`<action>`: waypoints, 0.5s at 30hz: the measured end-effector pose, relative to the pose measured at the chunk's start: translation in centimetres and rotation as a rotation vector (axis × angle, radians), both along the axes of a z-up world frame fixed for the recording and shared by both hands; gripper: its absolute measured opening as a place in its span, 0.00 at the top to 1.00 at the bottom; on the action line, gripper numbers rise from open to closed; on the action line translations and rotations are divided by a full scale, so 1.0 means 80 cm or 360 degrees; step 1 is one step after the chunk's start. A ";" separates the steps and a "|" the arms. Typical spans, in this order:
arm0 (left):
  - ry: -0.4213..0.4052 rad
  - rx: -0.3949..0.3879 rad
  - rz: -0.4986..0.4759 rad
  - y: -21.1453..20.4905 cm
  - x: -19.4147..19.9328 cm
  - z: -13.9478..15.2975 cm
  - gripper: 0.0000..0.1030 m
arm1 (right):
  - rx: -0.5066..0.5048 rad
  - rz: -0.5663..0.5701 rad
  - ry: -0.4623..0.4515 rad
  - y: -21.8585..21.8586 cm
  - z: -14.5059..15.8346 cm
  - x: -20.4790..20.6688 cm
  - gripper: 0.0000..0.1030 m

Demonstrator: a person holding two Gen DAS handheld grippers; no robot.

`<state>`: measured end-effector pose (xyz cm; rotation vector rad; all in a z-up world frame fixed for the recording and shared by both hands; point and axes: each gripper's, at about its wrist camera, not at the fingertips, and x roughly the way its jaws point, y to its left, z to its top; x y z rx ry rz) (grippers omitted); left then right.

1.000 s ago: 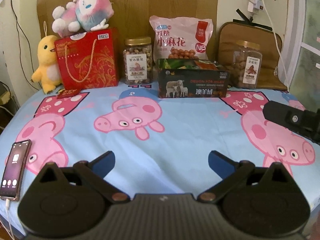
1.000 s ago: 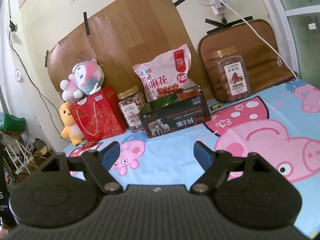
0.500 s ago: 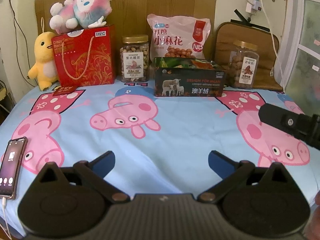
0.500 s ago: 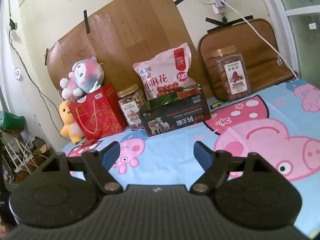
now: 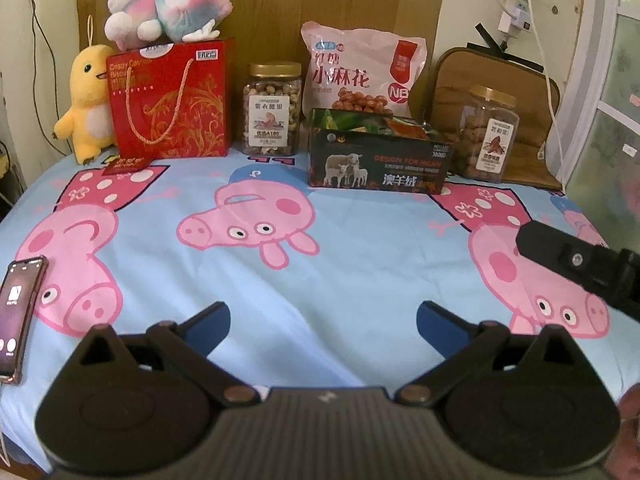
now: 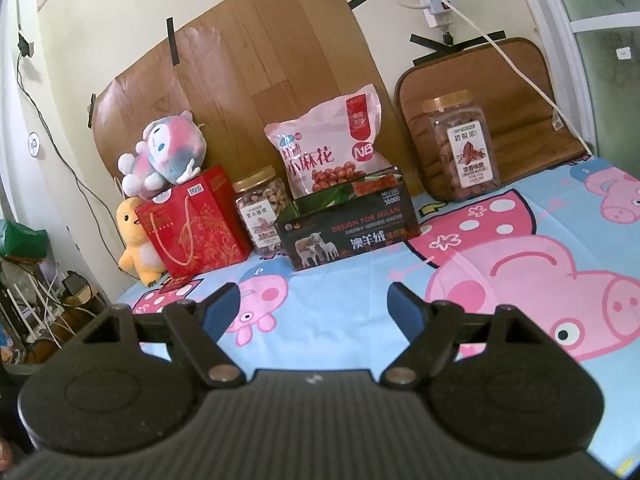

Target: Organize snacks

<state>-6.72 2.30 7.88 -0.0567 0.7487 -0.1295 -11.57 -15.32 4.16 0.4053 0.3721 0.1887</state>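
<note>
Snacks stand in a row at the back of the table. A red gift bag (image 5: 172, 100) (image 6: 192, 224) is at the left. A nut jar (image 5: 273, 110) (image 6: 262, 210) is beside it. A pink snack bag (image 5: 360, 76) (image 6: 332, 140) leans behind a dark open box (image 5: 378, 164) (image 6: 348, 232) holding packets. A second jar (image 5: 486, 134) (image 6: 464, 144) is at the right. My left gripper (image 5: 322, 320) is open and empty above the near tablecloth. My right gripper (image 6: 314, 308) is open and empty; part of it shows in the left wrist view (image 5: 576, 260).
A pink plush toy (image 5: 172, 0) lies on the red bag and a yellow duck toy (image 5: 86, 108) stands left of it. A phone (image 5: 18, 308) lies at the table's near left edge. A brown cushion (image 5: 532, 92) leans behind the right jar. Clutter (image 6: 36, 300) sits off the table's left side.
The left gripper has drifted slightly, so the row of snacks sits a little higher and further left in its view. The right view has barely shifted. Both grippers stay open.
</note>
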 end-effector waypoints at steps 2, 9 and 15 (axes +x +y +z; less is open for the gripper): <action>0.0013 -0.0001 0.0001 0.001 0.001 -0.001 0.00 | -0.0015 0.0001 0.0011 0.001 -0.001 0.002 0.20; 0.0041 0.0006 0.0010 0.003 0.006 -0.005 0.00 | -0.0048 0.0008 0.0040 0.005 -0.004 0.006 0.17; 0.0054 0.0016 0.0021 0.007 0.018 -0.010 0.00 | -0.0058 0.0002 0.0064 0.003 -0.005 0.012 0.13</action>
